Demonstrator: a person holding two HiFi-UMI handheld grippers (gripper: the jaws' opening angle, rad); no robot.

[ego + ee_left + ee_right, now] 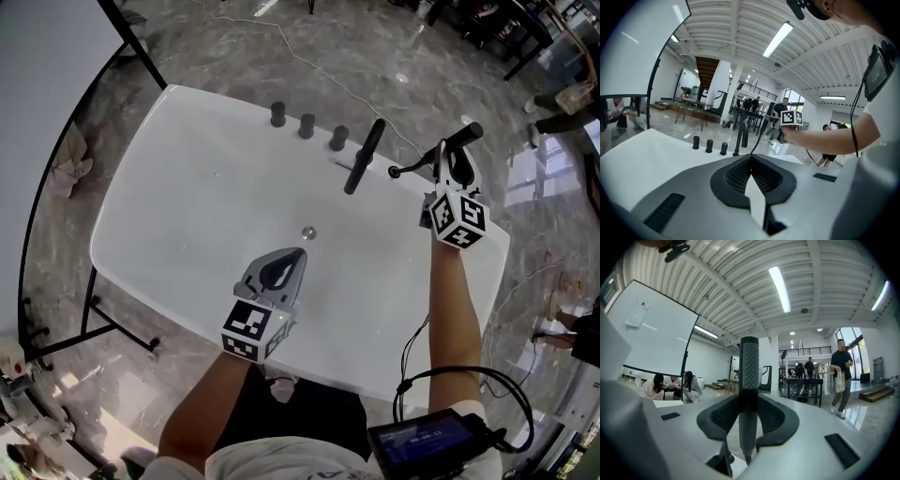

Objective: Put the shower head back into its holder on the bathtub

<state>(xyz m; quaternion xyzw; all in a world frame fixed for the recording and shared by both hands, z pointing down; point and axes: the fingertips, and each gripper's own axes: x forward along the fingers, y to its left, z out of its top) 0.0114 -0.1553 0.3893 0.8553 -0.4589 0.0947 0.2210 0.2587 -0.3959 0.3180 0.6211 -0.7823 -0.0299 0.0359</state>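
Note:
A black shower head (461, 137) with a textured handle (750, 366) is held over the far right rim of the white bathtub (187, 187). My right gripper (453, 157) is shut on that handle, which stands upright between its pads (723, 414). From the handle a thin black part (409, 168) slants down to the tub rim. Whether that is the holder I cannot tell. My left gripper (295, 255) hovers over the tub's near middle, jaws together with nothing in them, tips (751, 158) pointing at the fittings. The right gripper (782, 127) also shows from the left gripper view.
Three black knobs (307, 126) and a black spout (364, 155) stand along the tub's far rim. A drain (308, 232) sits mid-basin. A black frame (89, 309) runs at the left, a white cable (309, 66) crosses the marble floor, and people (841, 376) are beyond.

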